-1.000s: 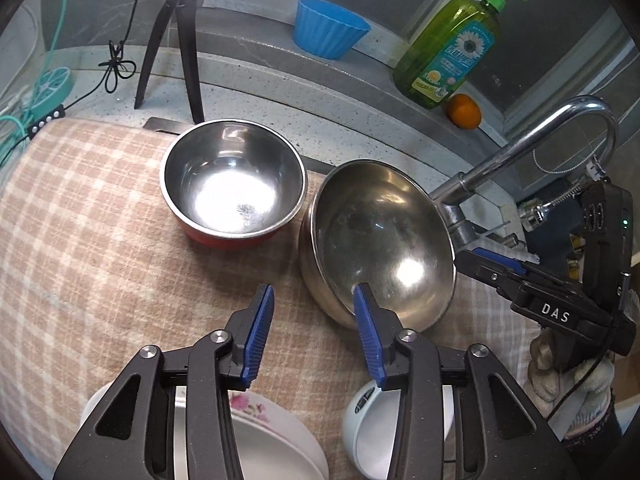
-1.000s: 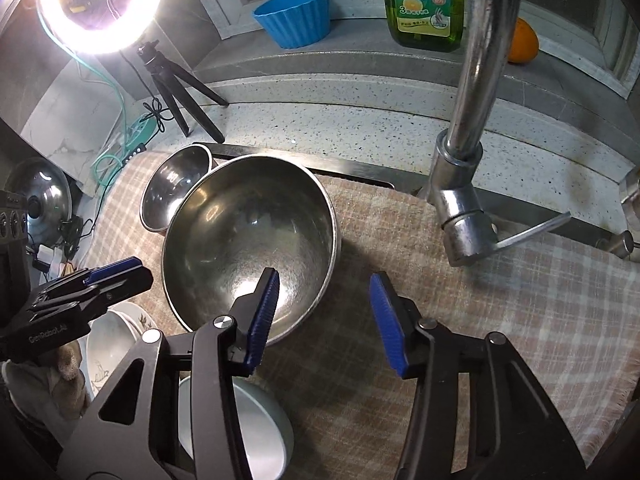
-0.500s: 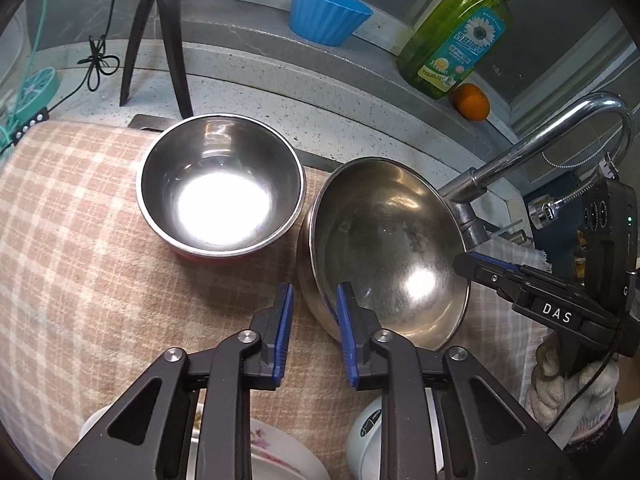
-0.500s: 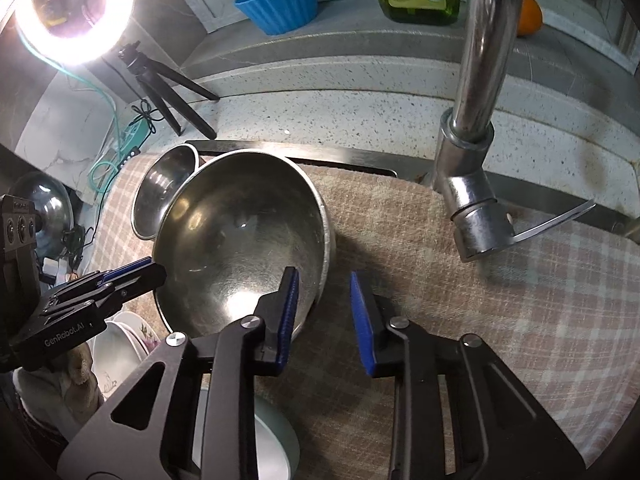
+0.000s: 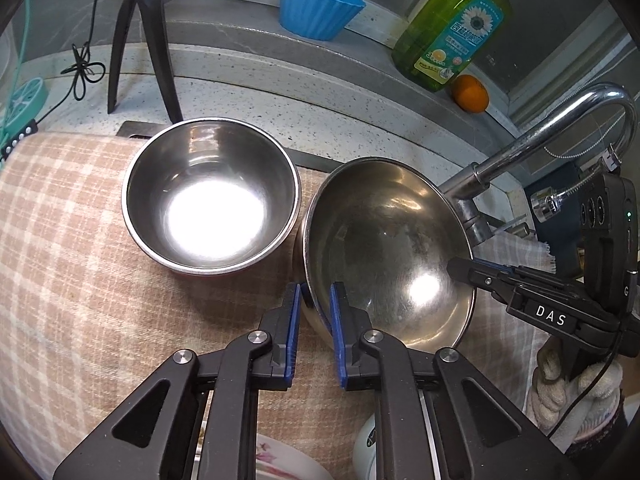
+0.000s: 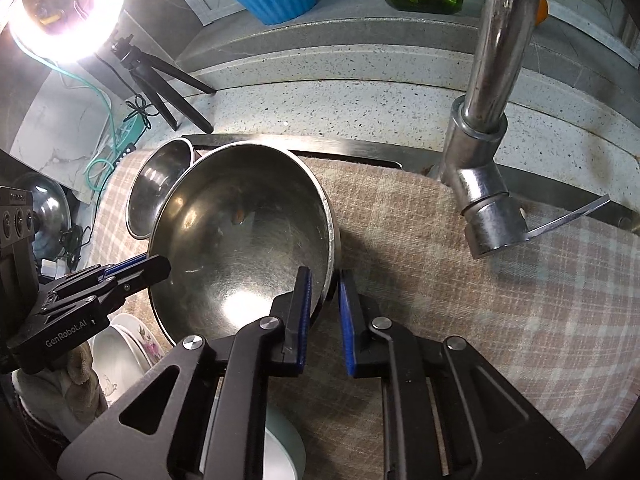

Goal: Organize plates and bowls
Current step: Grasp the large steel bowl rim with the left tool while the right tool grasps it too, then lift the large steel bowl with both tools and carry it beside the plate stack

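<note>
A large steel bowl (image 5: 384, 248) (image 6: 244, 236) sits on the plaid cloth (image 5: 60, 240). My left gripper (image 5: 314, 300) is shut on its near-left rim. My right gripper (image 6: 324, 286) is shut on its right rim; it also shows in the left wrist view (image 5: 464, 266). My left gripper shows in the right wrist view (image 6: 156, 268) at the bowl's left rim. A smaller steel bowl with a red outside (image 5: 212, 200) (image 6: 160, 196) stands just left of the large one. A floral plate (image 6: 128, 344) and a white dish (image 6: 284, 444) lie below the grippers.
A chrome faucet (image 6: 492, 128) (image 5: 532, 140) stands right of the bowls. A blue cup (image 5: 316, 8), a green soap bottle (image 5: 456, 28) and an orange (image 5: 470, 94) sit on the ledge. A black tripod (image 5: 136, 40) stands at the back left.
Both grippers moved forward and closed onto the large bowl's rim, left on the near-left side, right on the right side. The bowl now looks tilted.
</note>
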`<state>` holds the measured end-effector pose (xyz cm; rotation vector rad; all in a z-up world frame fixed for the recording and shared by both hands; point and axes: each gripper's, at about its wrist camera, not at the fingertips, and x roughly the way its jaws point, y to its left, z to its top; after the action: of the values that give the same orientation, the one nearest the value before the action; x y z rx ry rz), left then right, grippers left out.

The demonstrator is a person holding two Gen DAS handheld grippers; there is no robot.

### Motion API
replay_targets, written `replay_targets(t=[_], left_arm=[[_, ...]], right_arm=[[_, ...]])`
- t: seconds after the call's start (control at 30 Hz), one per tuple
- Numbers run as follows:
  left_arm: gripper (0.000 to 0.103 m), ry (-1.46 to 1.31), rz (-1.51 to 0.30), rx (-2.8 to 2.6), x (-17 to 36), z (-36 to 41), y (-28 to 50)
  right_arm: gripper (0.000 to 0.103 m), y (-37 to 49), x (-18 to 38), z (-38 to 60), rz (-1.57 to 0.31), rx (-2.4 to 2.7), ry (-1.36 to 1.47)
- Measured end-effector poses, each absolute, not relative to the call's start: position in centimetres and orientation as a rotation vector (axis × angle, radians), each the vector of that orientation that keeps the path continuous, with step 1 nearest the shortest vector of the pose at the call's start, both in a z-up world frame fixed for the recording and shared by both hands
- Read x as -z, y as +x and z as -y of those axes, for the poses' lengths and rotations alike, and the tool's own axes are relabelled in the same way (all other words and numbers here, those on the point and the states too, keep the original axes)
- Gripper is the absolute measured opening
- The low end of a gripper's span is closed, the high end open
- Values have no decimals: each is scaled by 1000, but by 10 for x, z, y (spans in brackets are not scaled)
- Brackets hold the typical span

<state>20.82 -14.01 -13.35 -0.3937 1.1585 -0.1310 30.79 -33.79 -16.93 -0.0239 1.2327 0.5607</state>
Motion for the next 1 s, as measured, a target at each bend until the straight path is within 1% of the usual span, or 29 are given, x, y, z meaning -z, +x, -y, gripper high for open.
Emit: replay_targets(t=[0.2, 0.6, 1.0], left_arm=[[13, -400, -1158, 134, 132, 139, 204], [13, -402, -1122, 154, 113, 130, 186], [13, -412, -1063, 140, 92, 92, 160]], right_arm=[[13, 304, 165, 336, -1229, -555, -40], [13, 285, 138, 330, -1187, -564, -51], [13, 264, 121, 288, -1144, -595, -79]])
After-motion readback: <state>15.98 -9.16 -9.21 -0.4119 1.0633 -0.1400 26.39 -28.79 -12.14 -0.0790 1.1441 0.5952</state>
